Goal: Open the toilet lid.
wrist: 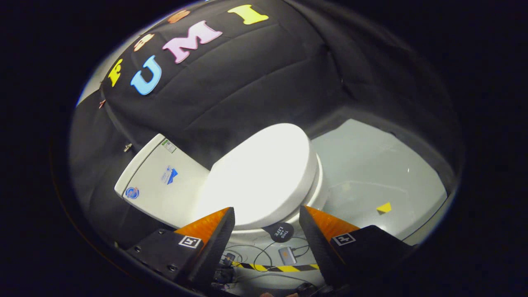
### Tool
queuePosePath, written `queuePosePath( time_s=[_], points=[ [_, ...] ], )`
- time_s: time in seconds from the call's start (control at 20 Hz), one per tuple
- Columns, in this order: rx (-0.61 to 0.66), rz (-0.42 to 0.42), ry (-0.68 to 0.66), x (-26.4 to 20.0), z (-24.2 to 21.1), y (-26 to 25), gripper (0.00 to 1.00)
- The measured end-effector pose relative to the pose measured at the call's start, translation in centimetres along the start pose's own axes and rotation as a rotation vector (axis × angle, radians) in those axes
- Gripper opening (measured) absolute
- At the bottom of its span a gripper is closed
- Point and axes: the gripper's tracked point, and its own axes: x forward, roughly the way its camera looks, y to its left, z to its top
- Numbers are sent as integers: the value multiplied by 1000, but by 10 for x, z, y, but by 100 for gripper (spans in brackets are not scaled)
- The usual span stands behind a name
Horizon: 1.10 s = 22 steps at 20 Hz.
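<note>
White and glossy, the toilet lid (264,177) lies flat and closed on the bowl, directly ahead of our hand-held gripper (267,231) and a little beyond its fingertips. We see the two fingers spread well apart with nothing between them; the near rim of the lid shows in the gap, and we judge that neither finger touches it.

We read the lid as an oval whose long axis runs from the cistern (159,181), off to the left of the fingers, toward the rounded free end up and to the right. So the hinge side sits by the cistern and the free end lies farthest from it. We are approaching from the lid's long side, not from its free end. Our judgement is that lifting calls for getting a finger under the rim on the side away from the cistern.

Strong light washes out the lid's top, hiding any surface detail. Pale floor (371,173) spreads beyond the bowl, with a small yellow marker (384,208) on it, well apart from the toilet. Below the fingers, loose cables (264,251) and striped hazard tape (284,268) lie on the floor.
</note>
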Motion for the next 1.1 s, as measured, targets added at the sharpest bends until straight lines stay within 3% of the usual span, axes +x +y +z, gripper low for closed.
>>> queuePosePath(
  time_s=[0.25, 0.55, 0.65, 0.75, 1.1],
  points=[
    [236, 46, 109, 16, -33, -16, 99],
    [371, 62, 143, 40, -47, -29, 96],
    [399, 61, 143, 47, -47, -29, 86],
    [401, 70, 168, 50, -53, -28, 84],
    [445, 64, 149, 57, -51, -32, 21]
  ],
)
